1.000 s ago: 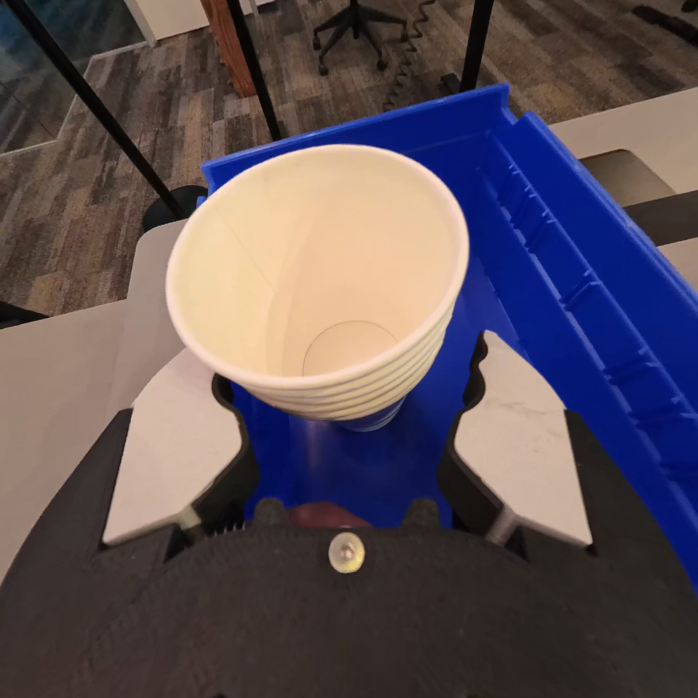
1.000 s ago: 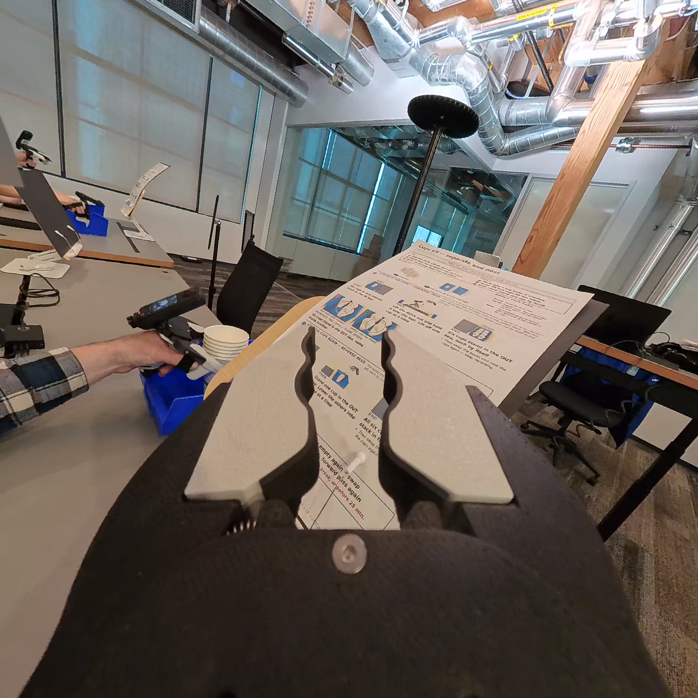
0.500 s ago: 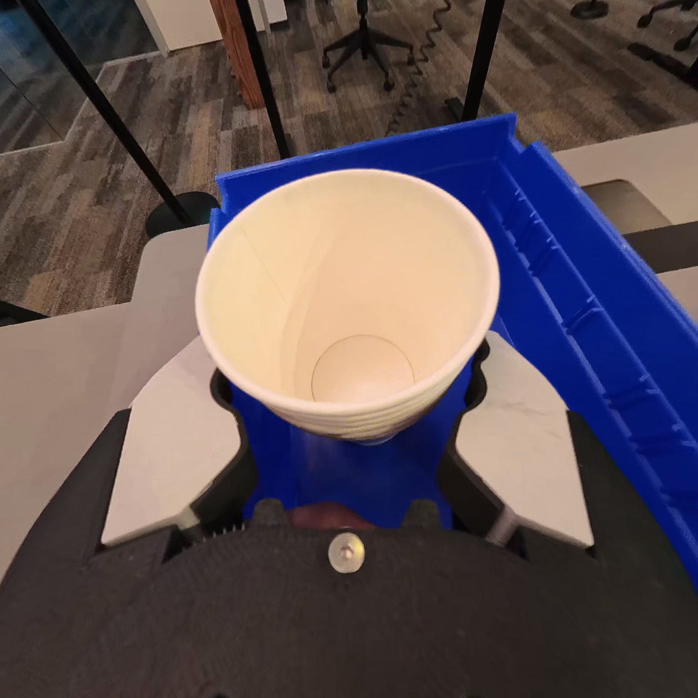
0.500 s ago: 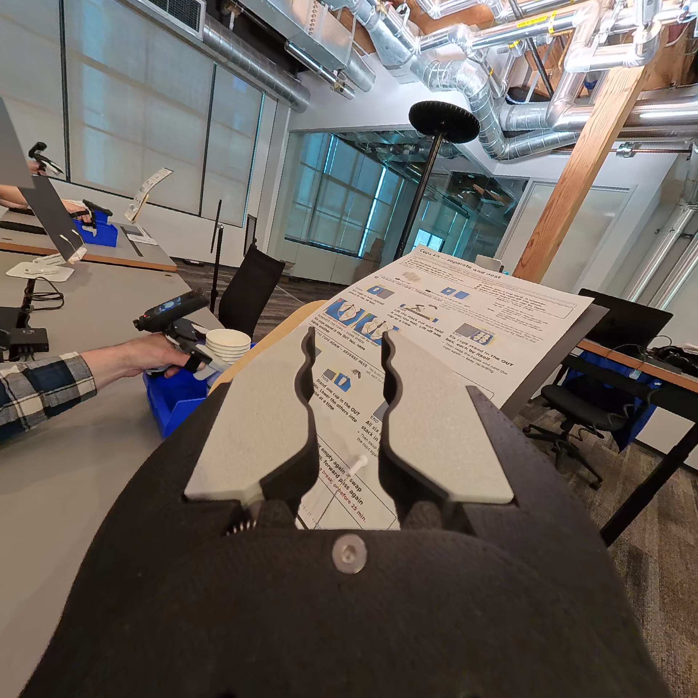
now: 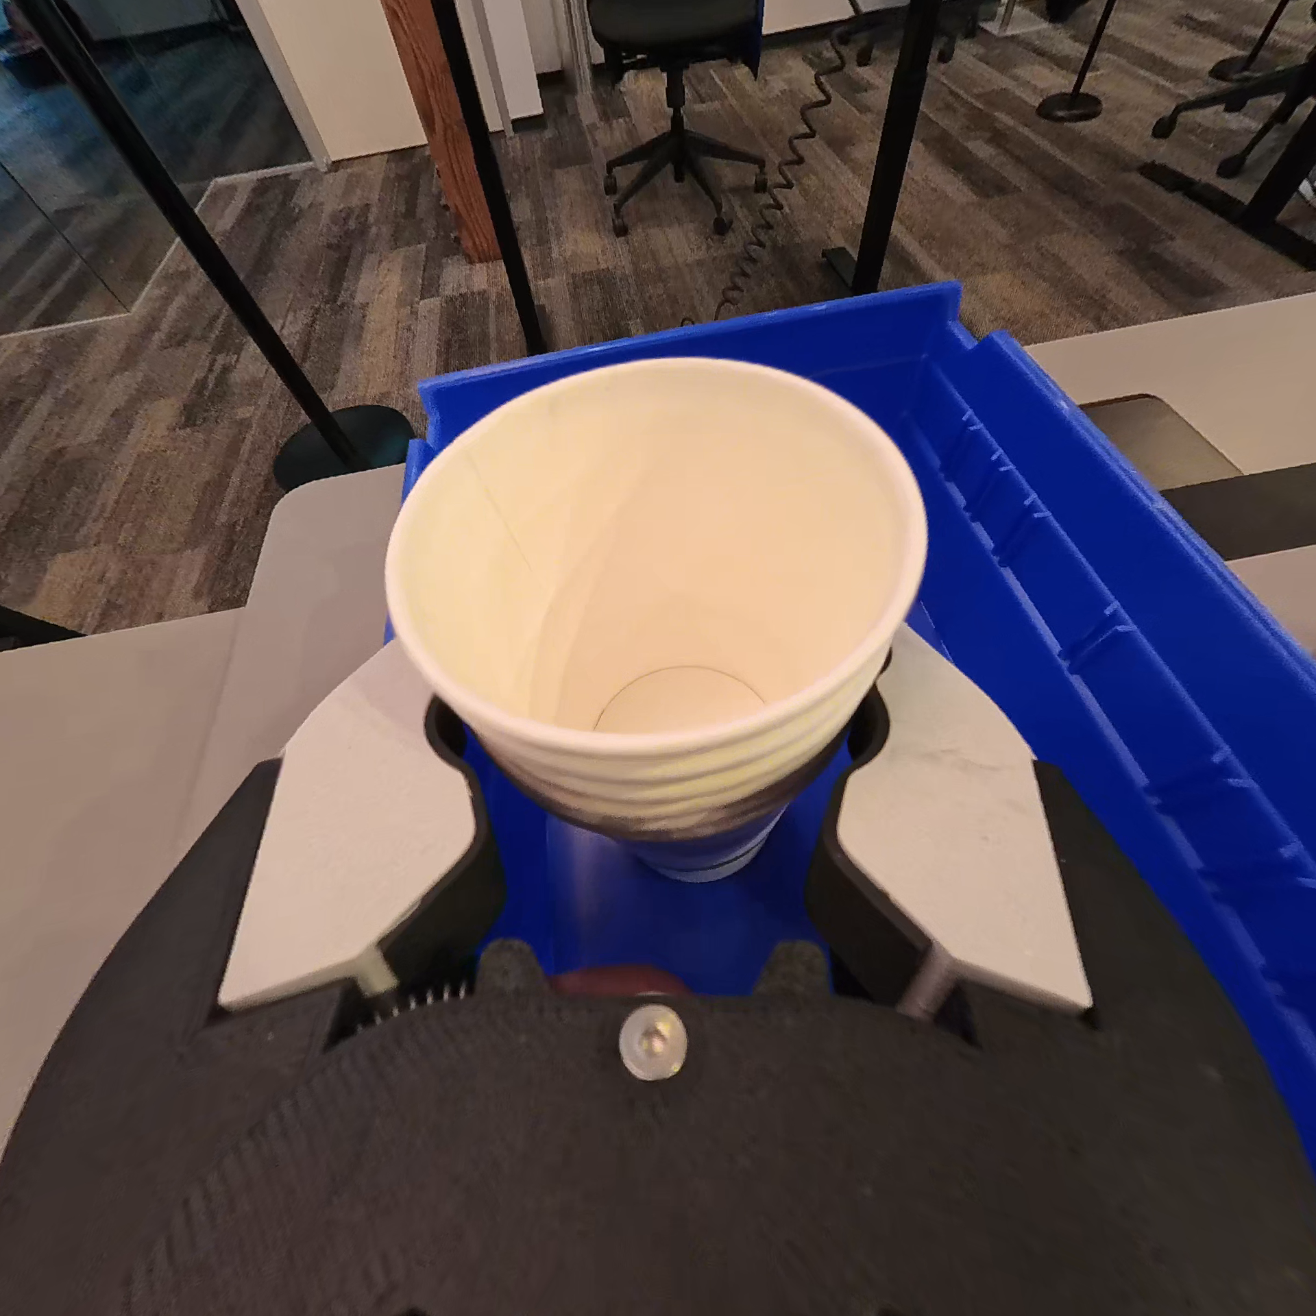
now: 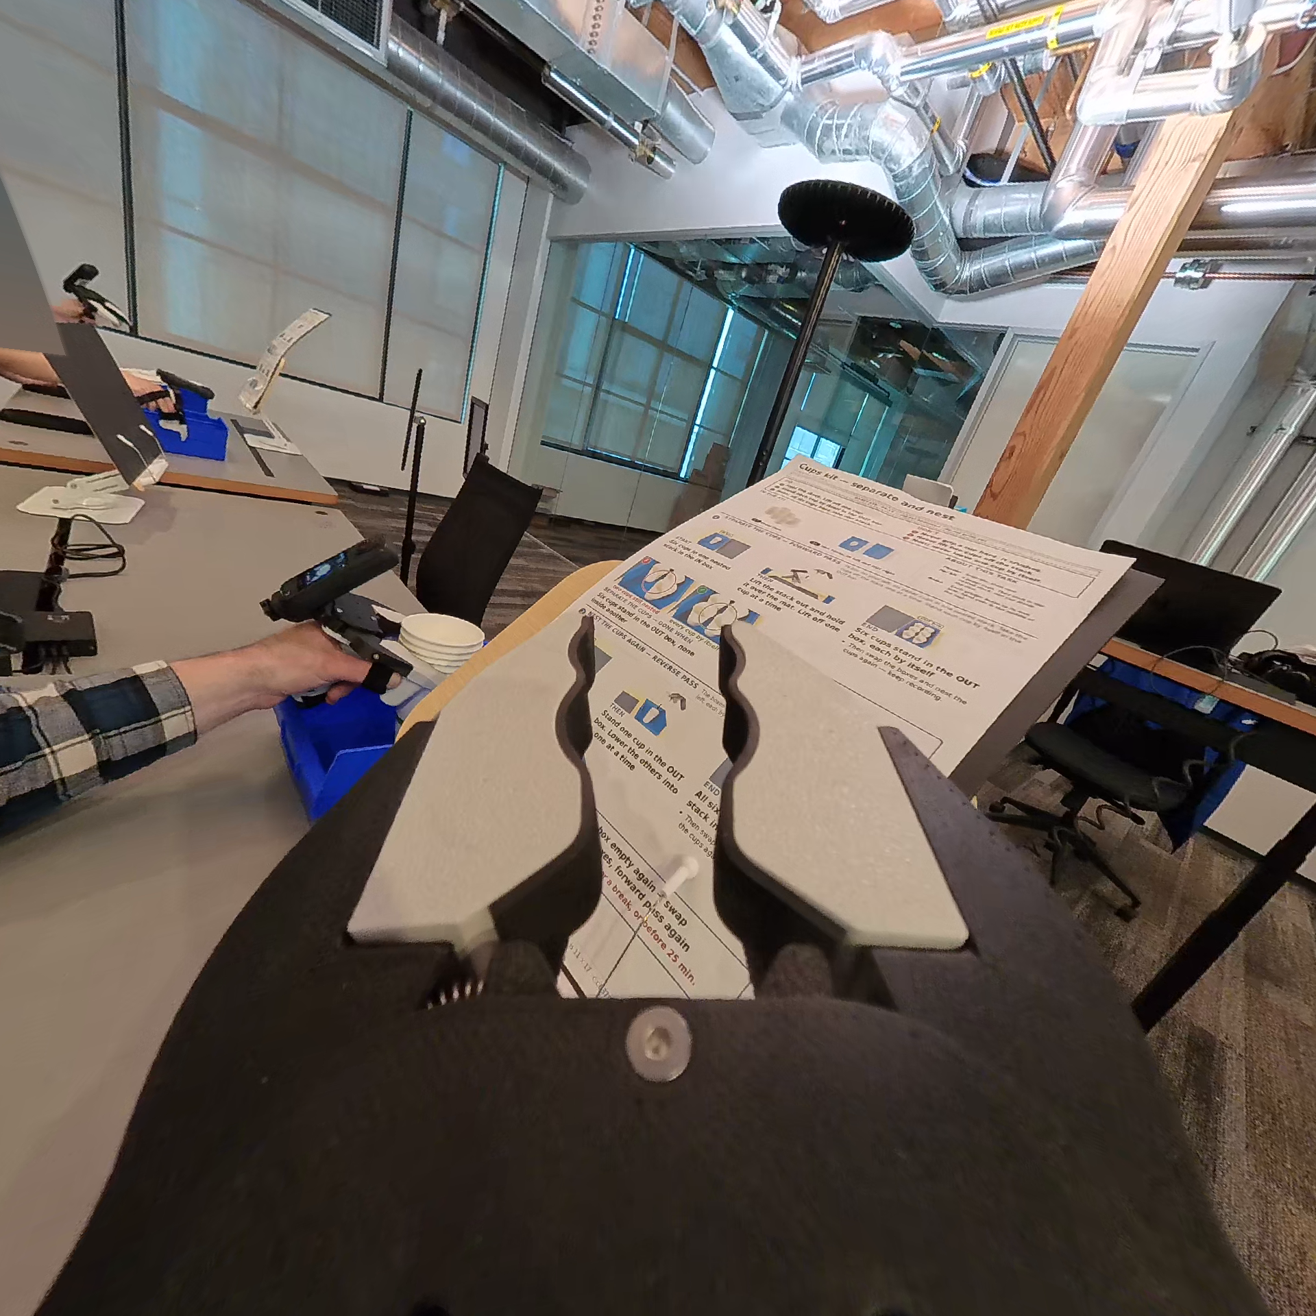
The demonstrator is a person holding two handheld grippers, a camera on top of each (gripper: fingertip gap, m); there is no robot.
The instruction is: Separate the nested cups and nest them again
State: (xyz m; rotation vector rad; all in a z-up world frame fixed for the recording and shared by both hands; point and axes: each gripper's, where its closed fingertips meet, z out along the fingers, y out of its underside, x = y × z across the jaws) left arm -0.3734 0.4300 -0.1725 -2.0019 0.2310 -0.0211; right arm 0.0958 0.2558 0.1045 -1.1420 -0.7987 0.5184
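At the desk's (image 5: 128, 748) far edge, a blue bin (image 5: 1054, 570) holds the stack of nested white paper cups (image 5: 655, 570), upright. Left gripper (image 5: 659, 683): fingers (image 5: 370, 797) spread wide on either side of the stack below its rims; whether the pads press on it cannot be told. Right gripper (image 6: 651, 634): fingers (image 6: 498, 769) narrowly parted on air, raised before a tilted instruction sheet (image 6: 890, 605).
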